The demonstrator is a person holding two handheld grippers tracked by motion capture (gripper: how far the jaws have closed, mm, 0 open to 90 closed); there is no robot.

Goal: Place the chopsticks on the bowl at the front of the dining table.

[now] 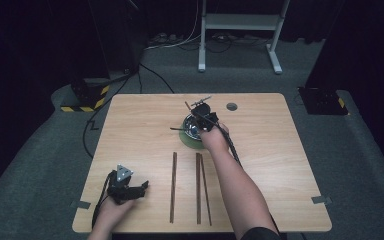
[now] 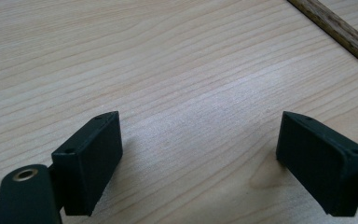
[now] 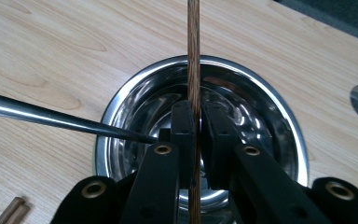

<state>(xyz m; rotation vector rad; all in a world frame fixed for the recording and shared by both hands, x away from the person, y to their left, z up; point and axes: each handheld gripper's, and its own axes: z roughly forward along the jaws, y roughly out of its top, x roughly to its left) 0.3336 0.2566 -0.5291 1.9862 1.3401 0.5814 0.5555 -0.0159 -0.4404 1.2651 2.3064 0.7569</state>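
We had a light wood-grain surface (image 1: 280, 165) on grey carpet in a dark room, with a white metal frame (image 1: 240, 22) standing behind it and a black-and-yellow striped block (image 1: 87, 97) at the far left. A steel bowl (image 3: 265, 107) sat on a green mat (image 1: 187, 142) near the far middle, with a dark metal rod (image 3: 51, 117) leaning into it over the rim. Right claw (image 3: 196, 123) hovered directly over the bowl, clenched on a brown chopstick (image 3: 194, 56) that ran straight up between its jaws. Three more chopsticks (image 1: 198, 187) lay side by side on the near half, one (image 1: 173, 187) set apart to the left. Left claw (image 2: 198, 149) rested low at the near left corner, released, bare wood between the jaws, well apart from the bowl.
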